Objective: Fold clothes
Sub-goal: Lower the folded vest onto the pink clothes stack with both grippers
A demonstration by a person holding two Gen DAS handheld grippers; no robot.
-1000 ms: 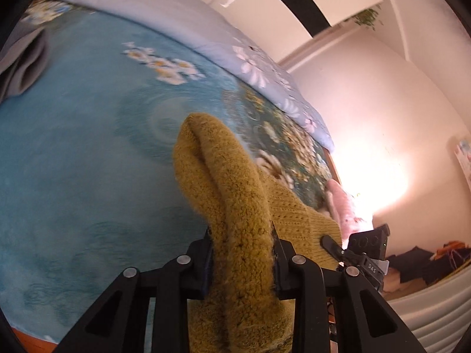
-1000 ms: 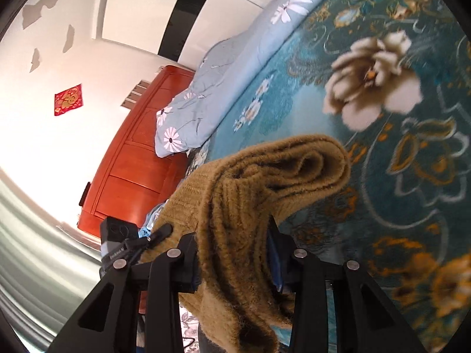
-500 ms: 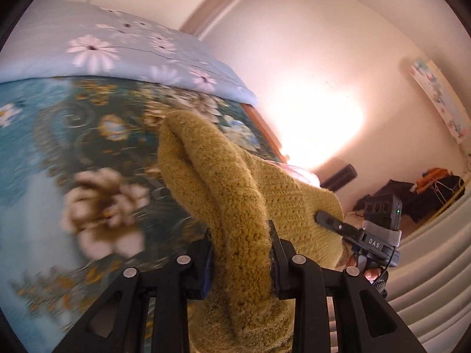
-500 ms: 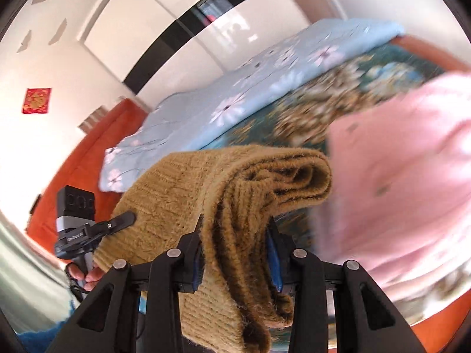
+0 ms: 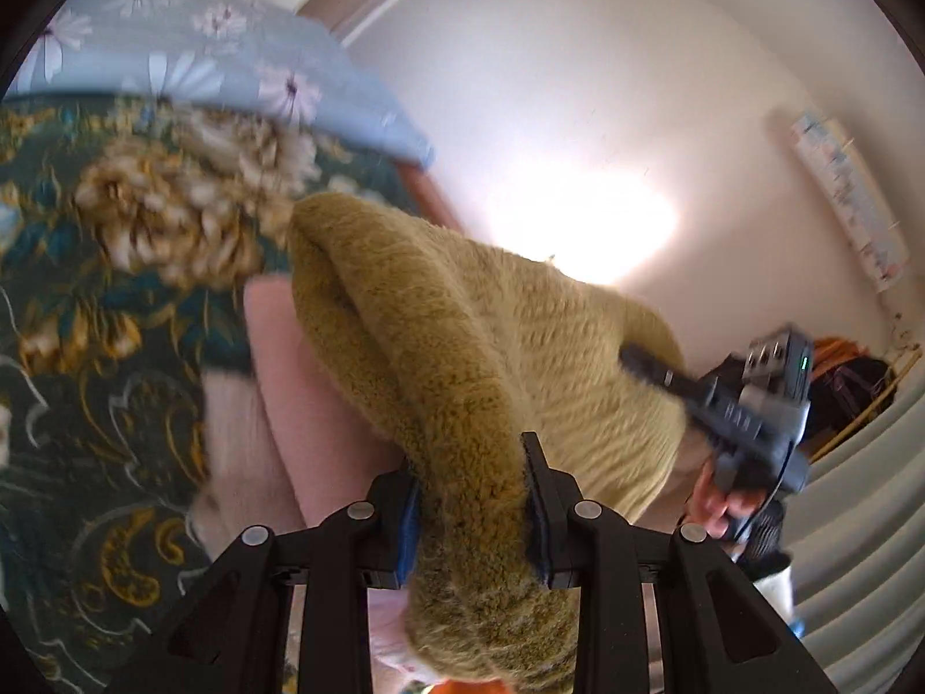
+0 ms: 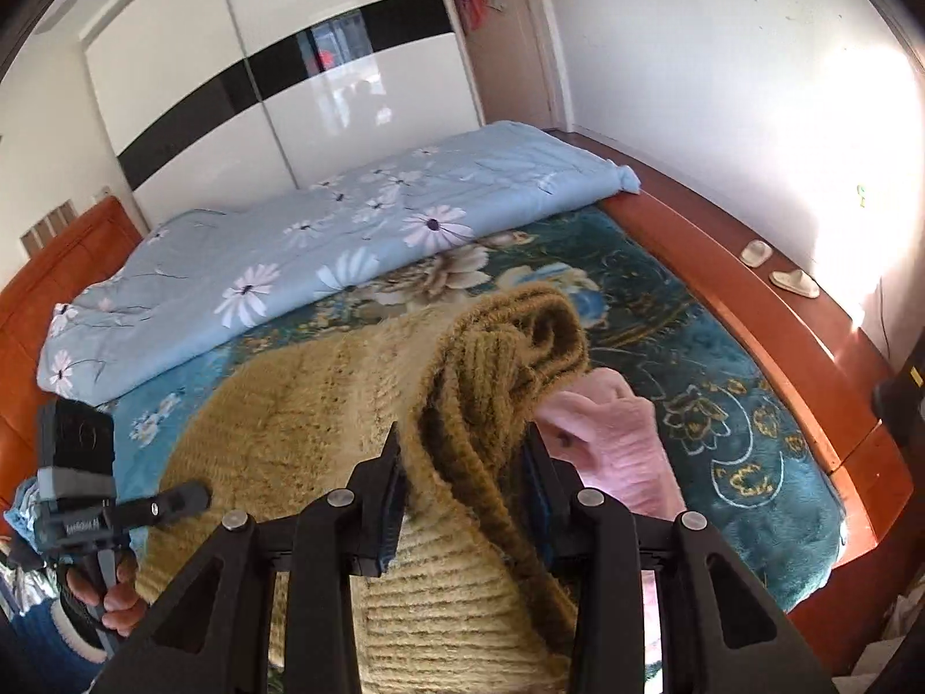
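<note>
Both grippers w/ fingers pinching the mustard knit sweater (image 6: 324,405): left gripper (image 5: 471,497) on one bunched edge, right gripper (image 6: 462,486) on the other. Sweater hangs stretched betw. them above the bed (image 6: 722,405). Vs 0.5 s ago: pink garment (image 6: 613,445) now directly under sweater; right view swung toward wardrobe (image 6: 260,87).

Small white lettering on the other gripper's body (image 6: 78,526) is too blurred to read.
</note>
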